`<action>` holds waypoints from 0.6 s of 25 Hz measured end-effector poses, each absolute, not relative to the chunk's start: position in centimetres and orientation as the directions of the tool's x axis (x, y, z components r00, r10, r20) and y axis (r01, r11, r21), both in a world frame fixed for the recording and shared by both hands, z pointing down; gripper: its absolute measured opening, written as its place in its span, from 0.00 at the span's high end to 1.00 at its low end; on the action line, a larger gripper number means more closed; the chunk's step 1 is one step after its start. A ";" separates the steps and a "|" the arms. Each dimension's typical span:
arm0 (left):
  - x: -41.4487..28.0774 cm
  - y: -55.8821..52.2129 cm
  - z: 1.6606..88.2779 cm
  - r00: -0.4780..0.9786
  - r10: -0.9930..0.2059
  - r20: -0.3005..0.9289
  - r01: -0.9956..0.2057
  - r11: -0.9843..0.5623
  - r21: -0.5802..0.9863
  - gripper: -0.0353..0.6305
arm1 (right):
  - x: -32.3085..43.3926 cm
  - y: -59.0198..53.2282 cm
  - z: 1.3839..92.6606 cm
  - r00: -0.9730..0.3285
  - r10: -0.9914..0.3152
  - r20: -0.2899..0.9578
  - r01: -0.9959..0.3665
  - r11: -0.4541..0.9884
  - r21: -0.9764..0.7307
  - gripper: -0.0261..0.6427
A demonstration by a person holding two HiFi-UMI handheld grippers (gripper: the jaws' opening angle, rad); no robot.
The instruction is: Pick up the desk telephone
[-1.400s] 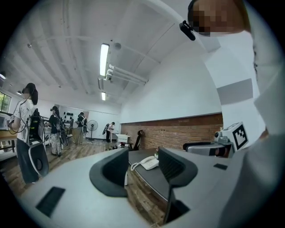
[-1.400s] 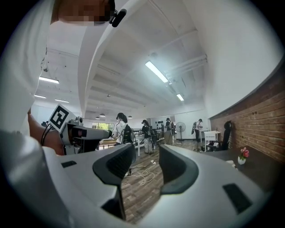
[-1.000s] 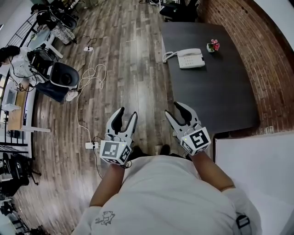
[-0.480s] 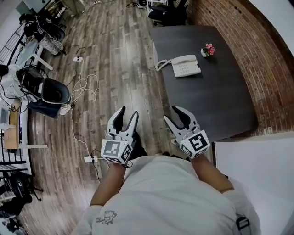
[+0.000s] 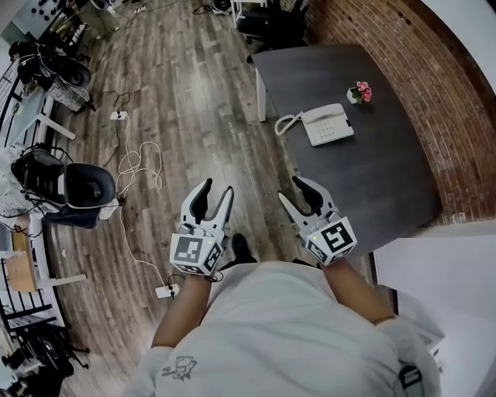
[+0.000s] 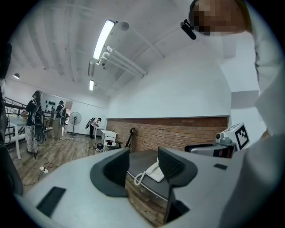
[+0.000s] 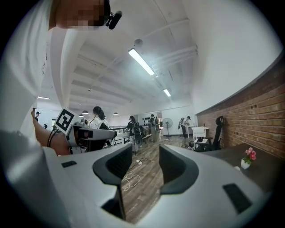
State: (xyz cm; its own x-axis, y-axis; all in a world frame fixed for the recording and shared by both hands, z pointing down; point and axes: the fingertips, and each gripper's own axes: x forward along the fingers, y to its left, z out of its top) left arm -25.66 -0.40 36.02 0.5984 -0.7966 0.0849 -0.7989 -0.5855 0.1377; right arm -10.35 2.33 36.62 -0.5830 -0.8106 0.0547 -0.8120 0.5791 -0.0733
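Observation:
A white desk telephone (image 5: 326,124) with a coiled cord lies on the dark table (image 5: 387,178), near its left edge; the left gripper view shows the telephone (image 6: 154,171) small and far off between the jaws. My left gripper (image 5: 215,198) is held over the wooden floor, open and empty, well short of the table. My right gripper (image 5: 297,191) is open and empty too, just off the table's near left edge. In the right gripper view its jaws frame only floor and distant people.
A small pot of pink flowers (image 5: 358,93) stands just right of the telephone. A brick wall (image 5: 457,116) runs behind the table. White cables and a power strip (image 5: 118,115) trail on the floor at left, by chairs and desks. A black office chair (image 5: 267,23) stands beyond the table.
Both grippers and I have moved toward the table; the telephone sits nearer and lower in the head view. The jaws keep the same gap.

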 end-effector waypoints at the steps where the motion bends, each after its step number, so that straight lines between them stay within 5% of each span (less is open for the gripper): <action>1: -26.6 -1.4 36.0 0.605 -0.792 0.081 -0.794 -0.592 0.138 0.63 | -11.1 1.5 36.6 -0.574 -0.817 0.059 -0.819 0.570 -0.072 0.70; 15: -31.0 -11.6 37.8 0.712 -0.697 0.083 -0.700 -0.697 0.157 0.63 | -15.6 -5.2 37.8 -0.439 -0.893 0.097 -0.898 0.435 -0.061 0.70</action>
State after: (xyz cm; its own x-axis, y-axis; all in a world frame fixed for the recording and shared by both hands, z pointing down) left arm -30.99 -11.62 37.85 0.7125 -0.6968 0.0831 -0.6998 -0.6968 0.1575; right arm -15.63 -5.20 37.85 -0.4395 -0.8930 0.0973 -0.8982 0.4354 -0.0607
